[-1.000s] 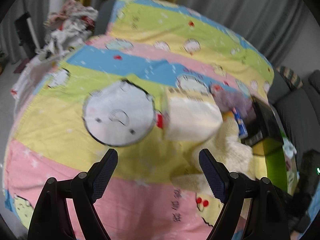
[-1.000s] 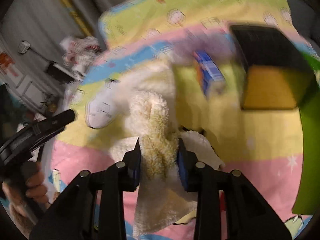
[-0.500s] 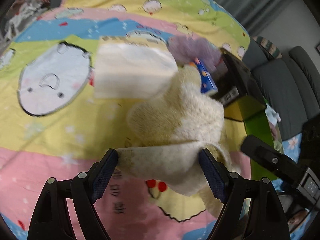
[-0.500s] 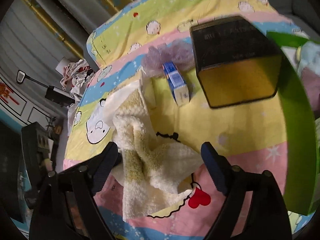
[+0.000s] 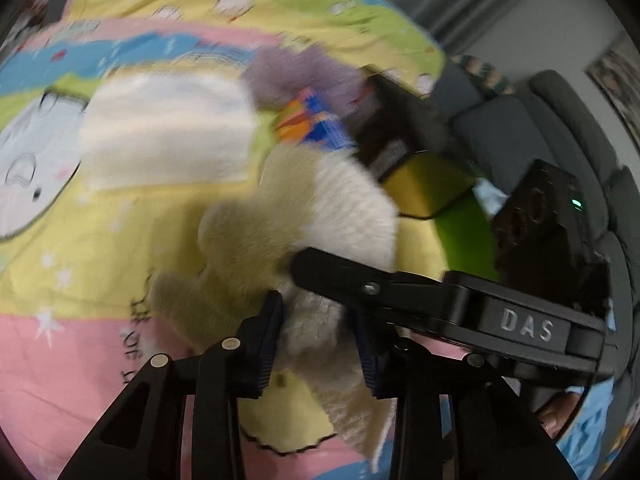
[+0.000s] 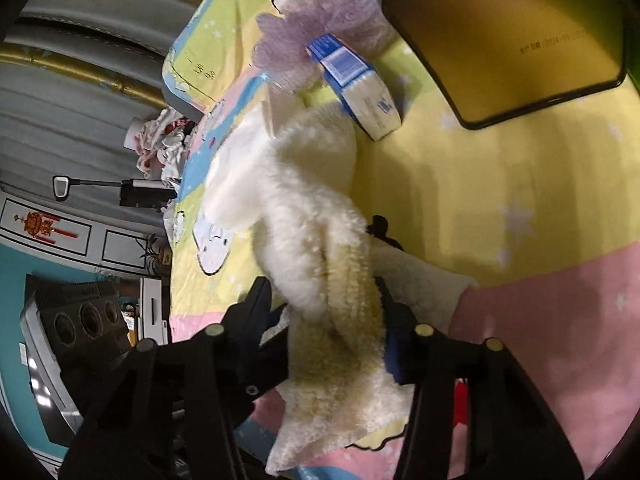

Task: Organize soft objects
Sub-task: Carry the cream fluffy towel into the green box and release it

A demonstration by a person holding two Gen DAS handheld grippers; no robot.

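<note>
Dim, warm indoor light, strong fisheye curvature with black corners (left view heavily motion-blurred).

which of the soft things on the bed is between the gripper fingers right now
The fluffy cream towel: both the left gripper and the right gripper are closing on it. The purple fluffy cloth lies untouched farther back.

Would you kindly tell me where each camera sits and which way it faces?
Left wrist: on the left gripper, looking down at the fluffy towel on the bedsheet; its closing jaws and the right gripper show.
Right wrist: on the right gripper, jaws closing around that towel.
Shared: towel, blue box.
</note>
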